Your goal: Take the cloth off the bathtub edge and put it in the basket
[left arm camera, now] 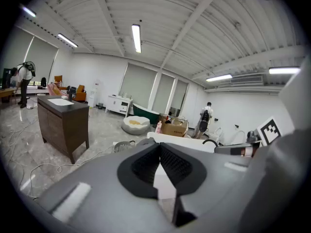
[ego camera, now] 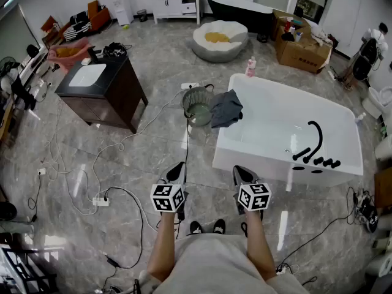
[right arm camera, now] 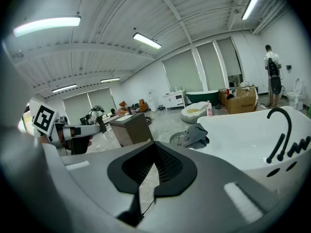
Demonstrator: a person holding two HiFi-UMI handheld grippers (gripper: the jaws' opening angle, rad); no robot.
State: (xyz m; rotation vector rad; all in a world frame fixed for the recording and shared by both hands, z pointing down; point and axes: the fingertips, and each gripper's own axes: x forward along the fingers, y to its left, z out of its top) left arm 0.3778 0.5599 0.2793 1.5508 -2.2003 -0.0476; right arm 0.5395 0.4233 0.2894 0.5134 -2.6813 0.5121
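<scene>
A dark grey cloth (ego camera: 226, 108) hangs over the left rim of the white bathtub (ego camera: 275, 158). Right beside it on the floor stands a round wire basket (ego camera: 197, 105). Both grippers are held low in front of me, well short of the tub. The left gripper (ego camera: 176, 171) is shut and empty, its jaws (left arm camera: 158, 148) meeting at the tips. The right gripper (ego camera: 244, 175) is likewise shut with nothing in it. In the right gripper view the cloth (right arm camera: 196, 135), the basket (right arm camera: 178, 138) and the tub (right arm camera: 243, 140) lie ahead, beyond the closed gripper (right arm camera: 154, 147).
A dark vanity cabinet (ego camera: 104, 90) stands to the left. Cables and a power strip (ego camera: 101, 201) trail over the floor by my feet. A black faucet (ego camera: 315, 143) sits on the tub's right rim, a pink bottle (ego camera: 250, 66) behind the tub. A cardboard box (ego camera: 303, 51) is farther back.
</scene>
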